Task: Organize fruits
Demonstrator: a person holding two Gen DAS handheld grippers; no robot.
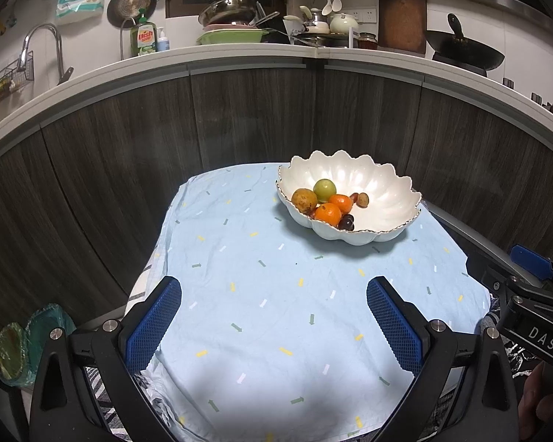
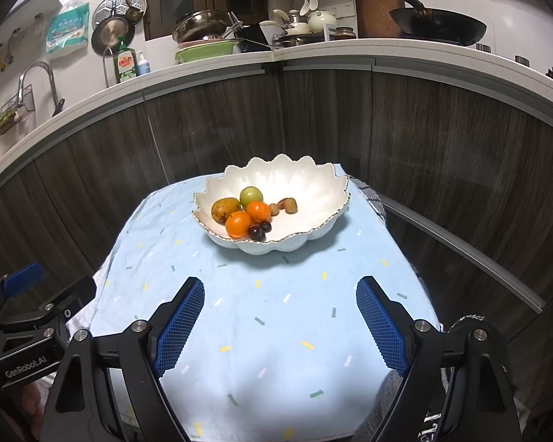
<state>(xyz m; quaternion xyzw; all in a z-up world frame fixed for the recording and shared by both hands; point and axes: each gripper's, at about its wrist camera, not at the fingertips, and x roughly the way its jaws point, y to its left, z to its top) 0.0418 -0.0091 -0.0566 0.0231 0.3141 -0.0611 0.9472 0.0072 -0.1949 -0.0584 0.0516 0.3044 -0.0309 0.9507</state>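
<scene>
A white scalloped bowl stands at the far side of a small table covered by a light blue cloth. In it lie two oranges, a green round fruit, a yellow-brown fruit, dark grapes and small reddish fruits. My left gripper is open and empty, low over the near cloth. My right gripper is open and empty, also short of the bowl. Each gripper shows at the edge of the other's view.
A curved dark wood cabinet front stands behind the table, with a cluttered kitchen counter above it. A green-lined bin sits on the floor at the left. The right gripper's body is at my right.
</scene>
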